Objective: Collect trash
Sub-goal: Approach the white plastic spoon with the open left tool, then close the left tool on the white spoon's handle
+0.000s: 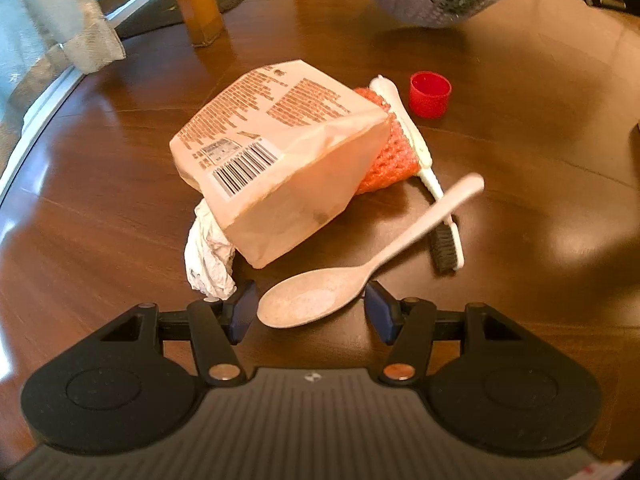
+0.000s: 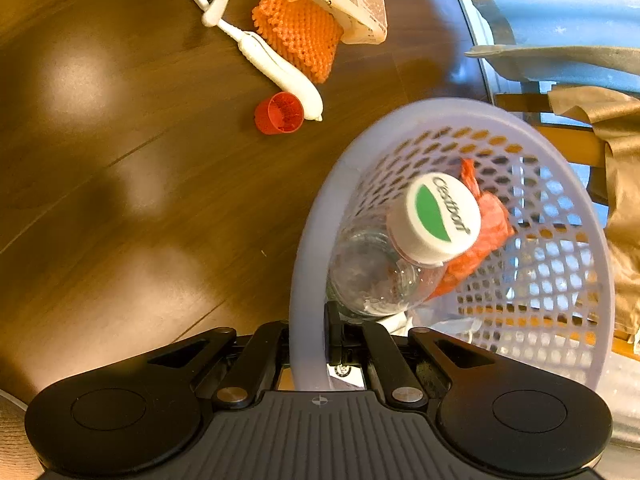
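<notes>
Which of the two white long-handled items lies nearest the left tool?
The spoon: its bowl lies between the open left tool fingers, whereas the toothbrush lies farther off, beside the orange mesh.

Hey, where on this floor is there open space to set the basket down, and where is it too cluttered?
Bare wood floor lies left of the basket and in front of the red cap. More runs right of the brush and spoon. It is crowded around the paper bag, orange mesh and crumpled tissue.

Wooden floor [image 1: 520, 200], curtain [image 1: 80, 32], table leg [image 1: 196, 0]
</notes>
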### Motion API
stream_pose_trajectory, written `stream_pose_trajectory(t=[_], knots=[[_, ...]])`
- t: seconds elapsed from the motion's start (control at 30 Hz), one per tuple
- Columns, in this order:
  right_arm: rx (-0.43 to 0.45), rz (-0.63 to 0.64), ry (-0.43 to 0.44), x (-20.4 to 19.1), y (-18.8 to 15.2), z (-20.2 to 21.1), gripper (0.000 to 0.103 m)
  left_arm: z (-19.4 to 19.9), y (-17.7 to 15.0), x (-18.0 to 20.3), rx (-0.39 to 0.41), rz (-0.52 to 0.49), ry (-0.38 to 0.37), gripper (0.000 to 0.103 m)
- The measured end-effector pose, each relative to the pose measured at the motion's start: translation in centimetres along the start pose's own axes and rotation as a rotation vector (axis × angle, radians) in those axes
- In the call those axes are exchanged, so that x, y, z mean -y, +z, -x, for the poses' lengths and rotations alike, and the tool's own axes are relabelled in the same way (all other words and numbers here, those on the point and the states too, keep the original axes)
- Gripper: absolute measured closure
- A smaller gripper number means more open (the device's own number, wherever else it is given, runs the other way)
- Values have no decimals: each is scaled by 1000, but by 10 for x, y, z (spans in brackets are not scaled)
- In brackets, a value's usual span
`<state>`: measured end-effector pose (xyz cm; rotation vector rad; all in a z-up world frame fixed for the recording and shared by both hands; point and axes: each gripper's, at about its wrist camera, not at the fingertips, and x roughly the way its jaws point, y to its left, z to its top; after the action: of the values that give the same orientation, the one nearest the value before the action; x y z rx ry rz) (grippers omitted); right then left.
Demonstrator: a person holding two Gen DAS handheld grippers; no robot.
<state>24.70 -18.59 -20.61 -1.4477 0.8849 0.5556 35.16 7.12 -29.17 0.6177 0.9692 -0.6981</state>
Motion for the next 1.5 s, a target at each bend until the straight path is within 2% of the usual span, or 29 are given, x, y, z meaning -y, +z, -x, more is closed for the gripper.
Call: stream_pose_trajectory(t=[0.17,0.47,0.73,0.93,1.13,1.2,1.27,1.37,1.5], knots=[[4,0,6,0,1,0,103,-1,-2,-1,-10,5,-16,49],[8,-12,9,1,0,1,103,13,-17,24,-42,-65,-54,49],[13,-18,10,2,-1,4,103,22,-8,30,31,-87,-30,48],[15,-23,10,3,-1,4,103,10,11,38,46,-143,-22,49],[18,-26,12,4,-2,5,103,-9,26,50,30,-190,-41,64],[19,-27,13,4,-2,5,103,-13,28,53,25,-188,-44,68],[20,-31,14,4,-2,5,103,-16,31,53,21,-181,-49,78],[23,-32,14,3,-2,5,103,-17,33,55,8,-177,-47,87],[25,-35,15,4,-3,6,103,-16,30,55,-5,-152,-54,94]])
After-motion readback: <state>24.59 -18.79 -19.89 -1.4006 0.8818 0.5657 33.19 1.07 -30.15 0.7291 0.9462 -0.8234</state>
